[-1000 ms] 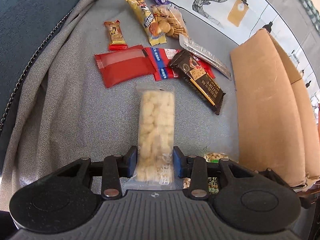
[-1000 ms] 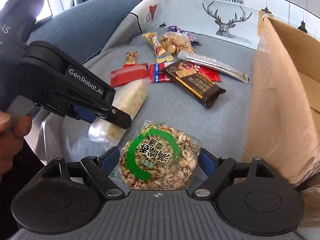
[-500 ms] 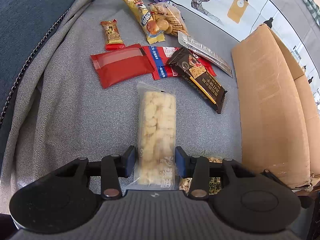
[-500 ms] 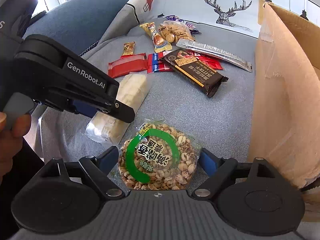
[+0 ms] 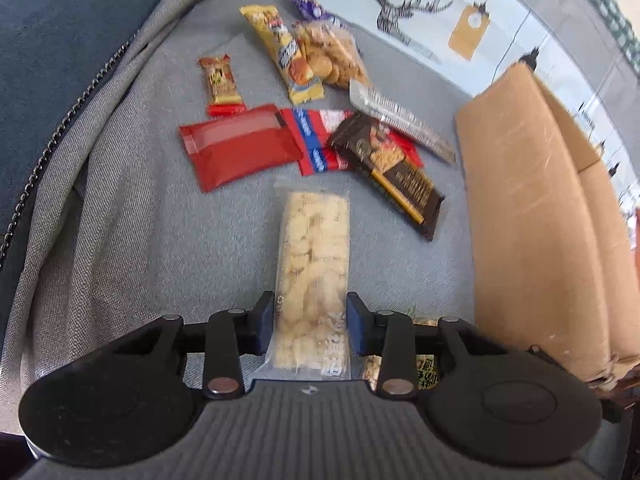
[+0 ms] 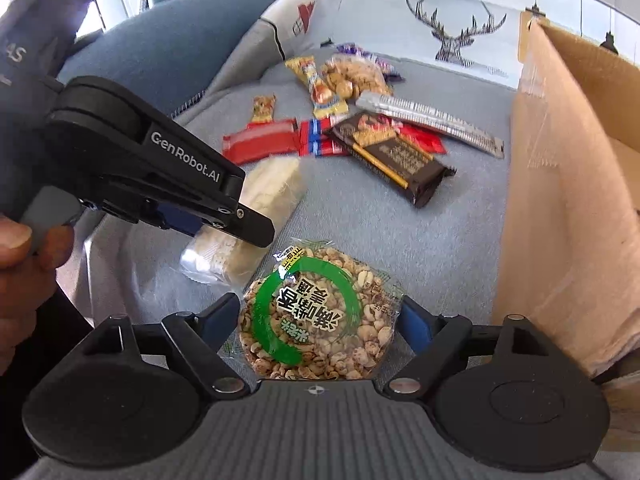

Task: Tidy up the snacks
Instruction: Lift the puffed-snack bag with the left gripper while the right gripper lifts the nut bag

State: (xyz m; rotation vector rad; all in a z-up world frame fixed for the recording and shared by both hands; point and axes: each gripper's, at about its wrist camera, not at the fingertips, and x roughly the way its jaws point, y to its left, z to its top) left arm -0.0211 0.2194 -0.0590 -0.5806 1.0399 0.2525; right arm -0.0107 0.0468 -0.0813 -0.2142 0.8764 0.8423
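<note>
My left gripper [image 5: 311, 320] is shut on a long clear pack of pale puffed rice cake [image 5: 314, 256], holding it by its near end over the grey cloth. It also shows in the right wrist view [image 6: 240, 232] with the pack [image 6: 272, 192]. My right gripper [image 6: 316, 320] is shut on a round pack of nut crisp with a green ring label [image 6: 316, 312]. More snacks lie ahead: a red pack [image 5: 236, 144], a dark brown bar [image 5: 400, 176], a silver strip [image 5: 400, 116], a yellow bar [image 5: 280, 52], a cookie bag [image 5: 328, 52].
An open cardboard box [image 5: 528, 216] stands at the right, and shows in the right wrist view [image 6: 560, 184]. A blue sofa back [image 5: 60, 20] and a deer-print cushion [image 6: 452, 20] lie behind. A small orange-red candy [image 5: 220, 84] lies at the far left.
Both grippers have lifted a little with their packs. The rice cake pack sits slightly higher and further from the other snacks in view.
</note>
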